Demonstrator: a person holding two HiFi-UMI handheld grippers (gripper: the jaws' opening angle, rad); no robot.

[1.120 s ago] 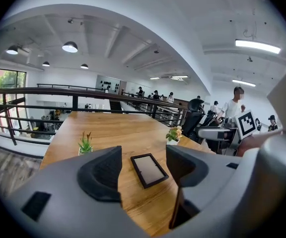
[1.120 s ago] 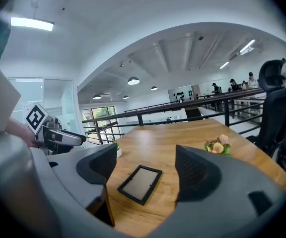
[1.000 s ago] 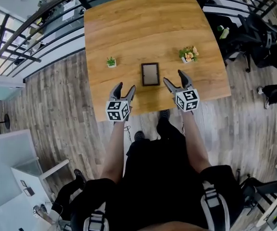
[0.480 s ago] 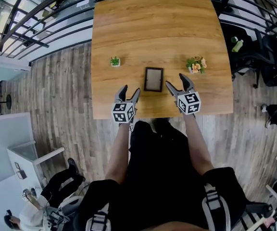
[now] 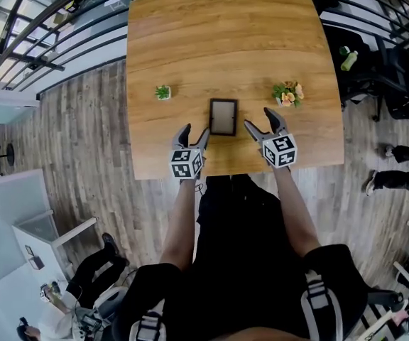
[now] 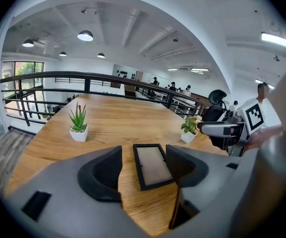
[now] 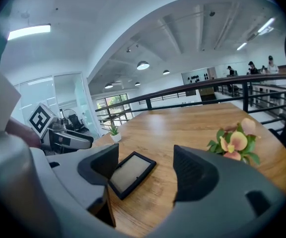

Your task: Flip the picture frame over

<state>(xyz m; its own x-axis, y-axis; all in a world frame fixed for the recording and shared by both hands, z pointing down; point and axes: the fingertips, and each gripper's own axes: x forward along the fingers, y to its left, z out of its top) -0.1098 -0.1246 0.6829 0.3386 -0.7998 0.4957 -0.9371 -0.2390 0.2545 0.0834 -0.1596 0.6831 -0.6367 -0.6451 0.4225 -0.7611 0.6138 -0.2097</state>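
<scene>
Left gripper: the left gripper (image 5: 194,131) is released, its dark jaws wide apart and pressing on nothing; it hangs over the table's near edge, angled down and forward.
Right gripper: the right gripper (image 5: 258,118) is likewise released with its jaws spread and empty, at the frame's right and tilted down toward the far side.
Arms: both bare forearms reach forward from a person in black, each with a marker cube at the wrist.
Picture frame: the picture frame (image 5: 223,116) lies flat on the table just beyond and between the two grippers, touching neither; it is a thin black rectangle around a dull beige panel.
Hidden: in the left gripper view the frame's (image 6: 153,165) near right corner sits behind a jaw; in the right gripper view its (image 7: 131,173) near left corner does. I cannot tell whether the panel is the frame's back or its front.
Table: the wooden table (image 5: 226,34) has warm, streaked grain.
Left of frame: a small succulent (image 5: 162,92) stands in a white pot.
Right of frame: a potted flower (image 5: 287,94) has peach blooms.
Far side: a black railing (image 5: 62,45) runs behind the table.
</scene>
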